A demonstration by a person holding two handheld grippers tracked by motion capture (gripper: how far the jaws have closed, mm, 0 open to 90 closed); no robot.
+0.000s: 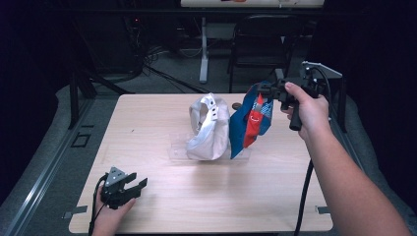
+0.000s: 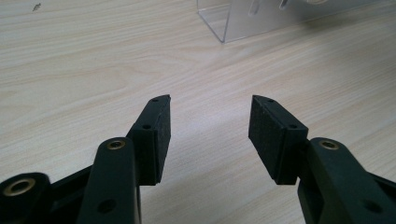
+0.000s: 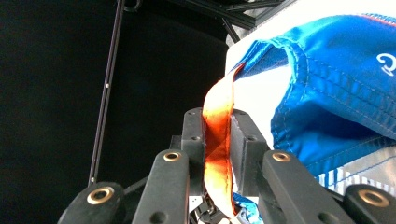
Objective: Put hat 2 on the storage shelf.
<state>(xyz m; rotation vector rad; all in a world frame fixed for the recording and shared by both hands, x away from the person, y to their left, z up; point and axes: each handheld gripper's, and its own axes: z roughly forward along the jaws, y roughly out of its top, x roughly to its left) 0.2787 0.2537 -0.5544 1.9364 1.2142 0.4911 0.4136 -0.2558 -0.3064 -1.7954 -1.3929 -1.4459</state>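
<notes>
**Blue cap lifted by its orange strap, white cap left on the stand**

Wooden table (image 1: 196, 196), pale and broad, under everything. Clear acrylic stand (image 1: 179, 147) near the middle, its corner also caught at the top of the left gripper view (image 2: 224, 23). White cap (image 1: 209, 128) sitting on that stand, back opening with snap strap turned upward. Just beside it to the right, blue cap (image 1: 248, 123) hanging above the table, red and white panels down its front, lower edge near the stand, close to the white cap; contact between the two not clear. Same blue fabric with stitched seams in the right gripper view (image 3: 327, 93).

Right gripper (image 1: 268, 90) raised over the far right part of the table, held in the right hand (image 1: 307, 110), jaws clamped tight on the orange strap (image 3: 219, 135) of the blue cap, strap running up between the pads and into the blue cloth.

Left gripper (image 1: 140, 183) low at the near left corner, resting on or just over the wood, well apart from both caps, in the left hand (image 1: 110, 214). Jaws spread wide, bare table between the pads (image 2: 161, 140), nothing held.
</notes>
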